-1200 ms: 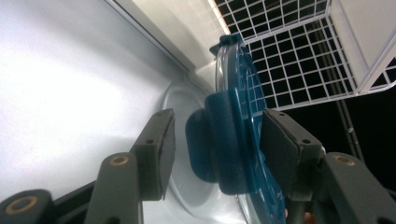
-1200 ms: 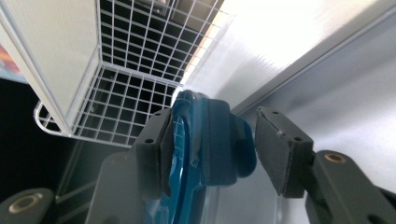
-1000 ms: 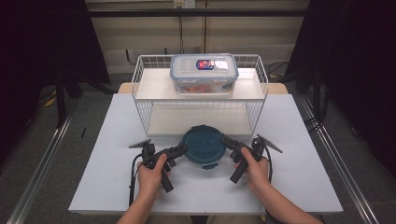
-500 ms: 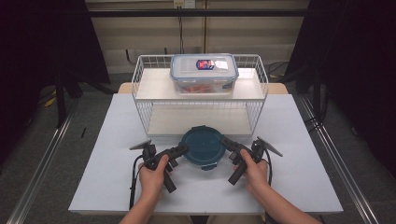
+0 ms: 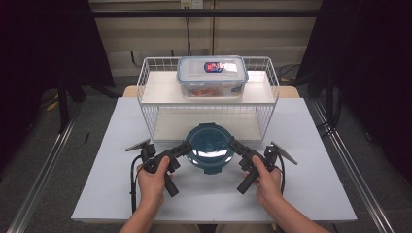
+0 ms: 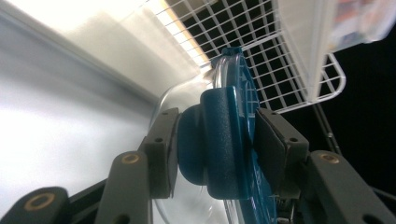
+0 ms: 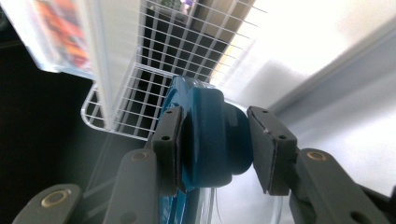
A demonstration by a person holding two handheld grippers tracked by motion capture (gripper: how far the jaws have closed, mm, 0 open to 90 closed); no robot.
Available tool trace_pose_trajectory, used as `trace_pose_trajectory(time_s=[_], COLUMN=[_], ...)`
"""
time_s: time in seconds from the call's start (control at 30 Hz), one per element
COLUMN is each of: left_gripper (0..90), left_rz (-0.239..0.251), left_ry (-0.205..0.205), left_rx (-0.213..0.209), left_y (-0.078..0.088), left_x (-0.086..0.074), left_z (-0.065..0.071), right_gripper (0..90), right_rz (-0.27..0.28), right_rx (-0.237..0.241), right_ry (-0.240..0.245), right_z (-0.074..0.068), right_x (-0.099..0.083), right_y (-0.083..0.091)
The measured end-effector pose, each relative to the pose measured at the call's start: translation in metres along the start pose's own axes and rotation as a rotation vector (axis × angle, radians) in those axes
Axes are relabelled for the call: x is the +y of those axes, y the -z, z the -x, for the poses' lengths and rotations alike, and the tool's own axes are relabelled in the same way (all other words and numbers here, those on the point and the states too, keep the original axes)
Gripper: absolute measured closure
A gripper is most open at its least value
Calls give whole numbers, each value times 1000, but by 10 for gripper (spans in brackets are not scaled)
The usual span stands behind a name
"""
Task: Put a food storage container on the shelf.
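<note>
Both claws have just been closing on the round blue-lidded container (image 5: pixel 210 154): left claw (image 5: pixel 187 147) and right claw (image 5: pixel 233 144) now clamp its side latches. It sits slightly higher than a second ago, near the tabletop (image 5: pixel 311 145) middle, just before the wire rack (image 5: pixel 209 109), so a two-handed lift seems underway.

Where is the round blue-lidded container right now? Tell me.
In the high view the round blue-lidded container sits at the table's centre, just in front of the white wire rack, between the left tongs and right tongs, which grip its side latches.
</note>
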State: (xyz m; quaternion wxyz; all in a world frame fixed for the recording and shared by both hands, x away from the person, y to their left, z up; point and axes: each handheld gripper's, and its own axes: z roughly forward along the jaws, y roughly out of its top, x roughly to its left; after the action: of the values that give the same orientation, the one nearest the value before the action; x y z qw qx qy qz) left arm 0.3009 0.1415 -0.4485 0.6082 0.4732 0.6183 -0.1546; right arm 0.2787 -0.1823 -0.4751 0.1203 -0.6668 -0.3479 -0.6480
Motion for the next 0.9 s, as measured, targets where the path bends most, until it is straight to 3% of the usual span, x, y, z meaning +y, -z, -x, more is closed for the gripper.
trace_pose_trajectory(time_s=[0.43, 0.47, 0.6, 0.63, 0.7, 0.73, 0.77, 0.9], left_gripper=[524, 525, 529, 529, 529, 529, 529, 534], left_rz=[57, 65, 82, 76, 88, 93, 102, 121], left_ry=[-103, -94, -104, -123, -104, -124, -111, -138], left_rx=[-44, -65, -76, -87, -90, -88, -103, -120], left_y=[13, 14, 18, 20, 20, 21, 21, 23], left_x=[10, 11, 14, 15, 16, 16, 17, 22], left_z=[42, 45, 53, 54, 58, 60, 63, 75], right_gripper=[582, 583, 583, 582, 582, 582, 583, 582], right_rz=[69, 75, 79, 77, 81, 88, 92, 110], right_rx=[97, 107, 117, 116, 124, 125, 128, 152], right_ry=[48, 46, 68, 72, 85, 89, 92, 102], right_z=[-39, -41, -55, -58, -63, -65, -68, -79], right_x=[2, 2, 4, 4, 6, 6, 7, 9], right_y=[14, 15, 17, 18, 18, 18, 19, 20])
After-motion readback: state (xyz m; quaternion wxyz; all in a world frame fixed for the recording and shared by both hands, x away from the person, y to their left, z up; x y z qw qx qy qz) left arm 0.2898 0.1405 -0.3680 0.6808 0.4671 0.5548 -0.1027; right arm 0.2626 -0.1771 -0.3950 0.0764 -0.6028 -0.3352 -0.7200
